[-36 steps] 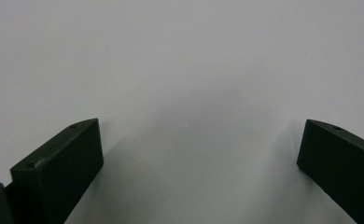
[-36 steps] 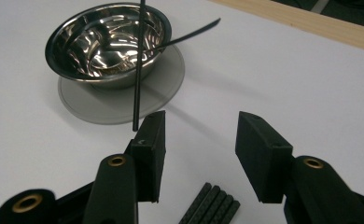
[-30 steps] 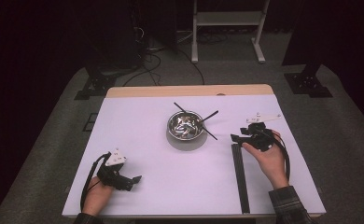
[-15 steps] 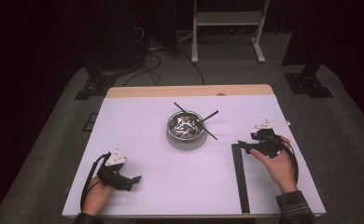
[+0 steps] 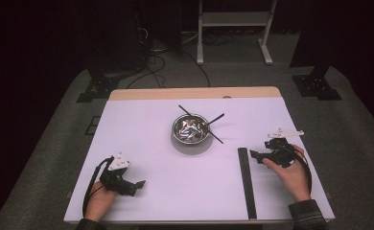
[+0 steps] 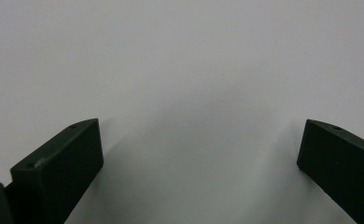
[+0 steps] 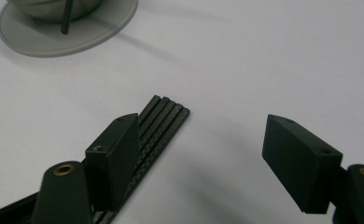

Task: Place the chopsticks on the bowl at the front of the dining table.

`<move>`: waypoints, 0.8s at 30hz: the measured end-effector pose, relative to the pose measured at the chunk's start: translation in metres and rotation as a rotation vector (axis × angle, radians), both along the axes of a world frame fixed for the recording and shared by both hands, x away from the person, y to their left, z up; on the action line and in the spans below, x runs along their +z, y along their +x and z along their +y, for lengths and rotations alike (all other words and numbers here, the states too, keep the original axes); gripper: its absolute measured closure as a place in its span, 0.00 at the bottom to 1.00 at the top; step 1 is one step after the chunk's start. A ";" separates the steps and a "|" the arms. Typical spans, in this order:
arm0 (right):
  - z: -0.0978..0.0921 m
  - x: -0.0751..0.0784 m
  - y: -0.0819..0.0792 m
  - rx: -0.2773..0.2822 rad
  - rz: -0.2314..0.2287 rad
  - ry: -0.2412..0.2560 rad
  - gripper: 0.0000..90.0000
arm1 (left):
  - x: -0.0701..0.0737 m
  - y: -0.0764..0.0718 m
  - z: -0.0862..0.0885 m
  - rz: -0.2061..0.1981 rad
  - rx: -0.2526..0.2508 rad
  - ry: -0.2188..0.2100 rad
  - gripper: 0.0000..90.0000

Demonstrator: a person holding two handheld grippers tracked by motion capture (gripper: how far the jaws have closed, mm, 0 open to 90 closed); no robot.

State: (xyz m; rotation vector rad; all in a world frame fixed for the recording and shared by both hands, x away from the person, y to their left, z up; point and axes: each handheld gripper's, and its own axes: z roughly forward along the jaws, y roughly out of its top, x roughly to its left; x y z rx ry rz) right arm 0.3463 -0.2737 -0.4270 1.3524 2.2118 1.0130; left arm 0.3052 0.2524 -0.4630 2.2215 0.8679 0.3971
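Right gripper (image 5: 255,154) beside far end of black rod bundle (image 5: 246,182), jaws wide, holding nothing. Bundle lies flat on tabletop (image 5: 142,143), four rods side by side. Three rods remain in or against steel bowl (image 5: 191,129) at centre. Left gripper (image 5: 138,184) rests near front edge, jaws wide, empty. Judgement: sorting partly done; bowl's rods left.

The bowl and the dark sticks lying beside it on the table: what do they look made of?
The bowl looks like polished metal, likely steel: its inside throws bright, mirror-like glints. The black sticks by the open right gripper are matte, with a fine woven texture, perhaps carbon fibre or plastic; I cannot tell which.
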 end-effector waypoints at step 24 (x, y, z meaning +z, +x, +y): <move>0.012 -0.025 0.015 0.009 0.056 -0.039 0.29 | 0.000 0.000 0.000 0.000 0.001 -0.002 0.00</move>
